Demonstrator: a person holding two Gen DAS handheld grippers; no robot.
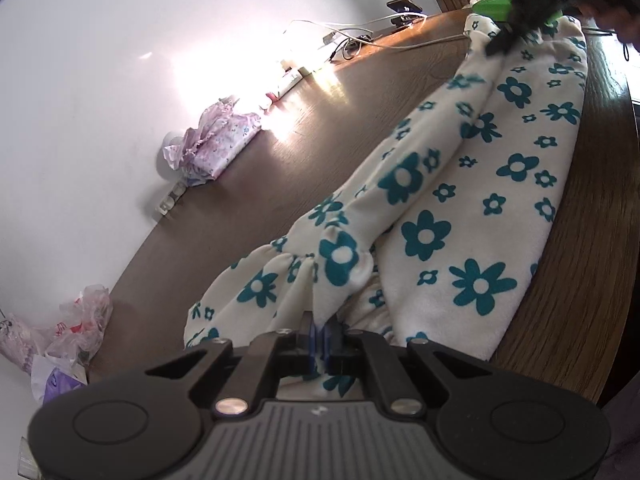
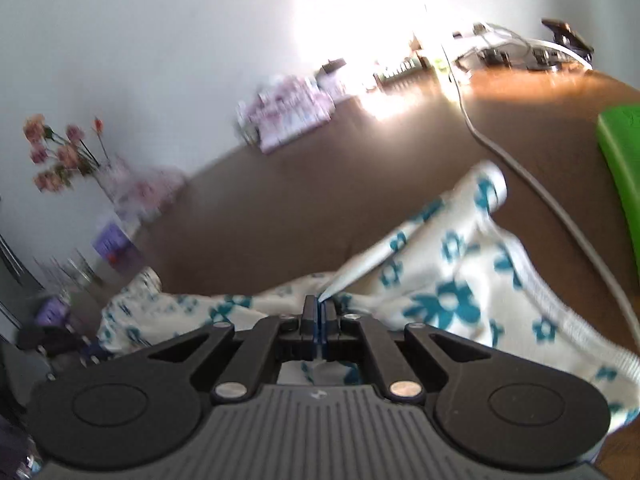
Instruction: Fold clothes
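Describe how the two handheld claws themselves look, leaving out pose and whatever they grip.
Both the left claw and right claw look alike: matte black linkage arms with silver rivets, two round black side discs, a ribbed grey central plate bearing a small pale mark, and black fingers faced with blue pads. Seen from the left camera, the right claw's body carries a bright green part. No sleeves are distinguishable.

A brown wooden counter (image 1: 248,184) is set against a white wall (image 1: 100,60), where bright glare (image 1: 224,68) is cast.
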